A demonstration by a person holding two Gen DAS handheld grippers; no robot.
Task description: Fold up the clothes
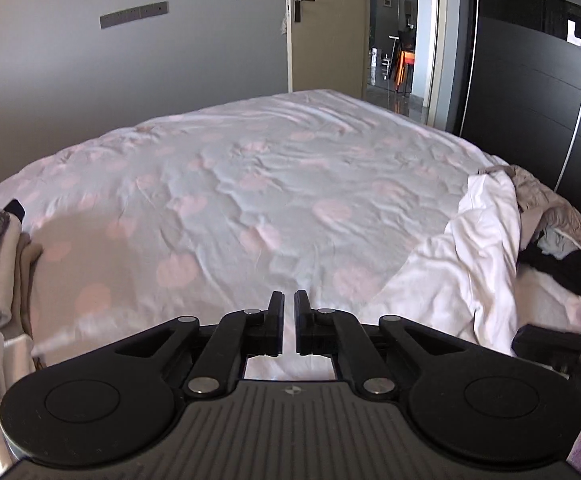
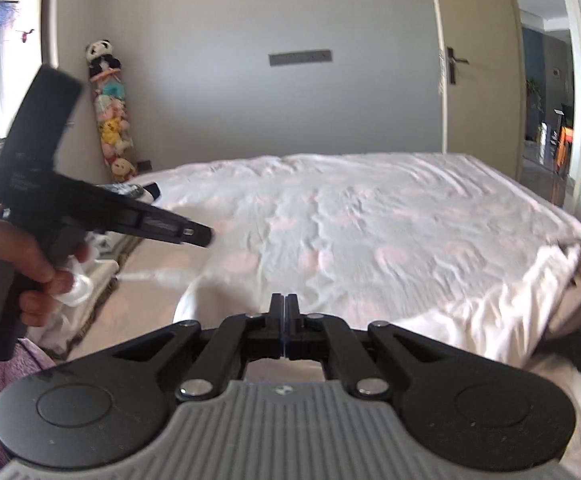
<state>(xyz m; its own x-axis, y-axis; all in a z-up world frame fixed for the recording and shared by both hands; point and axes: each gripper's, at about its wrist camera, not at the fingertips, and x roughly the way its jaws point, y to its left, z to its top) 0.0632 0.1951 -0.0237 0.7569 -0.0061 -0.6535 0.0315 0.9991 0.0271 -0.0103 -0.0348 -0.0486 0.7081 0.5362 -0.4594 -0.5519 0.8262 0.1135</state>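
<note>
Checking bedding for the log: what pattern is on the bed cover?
Pale bed cover with soft pink blotches, clearest in the left wrist view.

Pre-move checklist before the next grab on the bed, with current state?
1. Left gripper empty: ok, narrow gap between its fingers, nothing in it.
2. Right gripper ready to grasp: not ok, fingers closed together, nothing visibly held; open first.
3. Next garment within view: ok, white garment lies crumpled at the bed's right edge, beside a dark pile.
4. Folding area free: ok, middle of the bedspread is bare.
5. Folded stack out of the way: ok, at the left edge.
6. Grippers apart from each other: ok in the right wrist view, left one off to the side, blurred.
</note>
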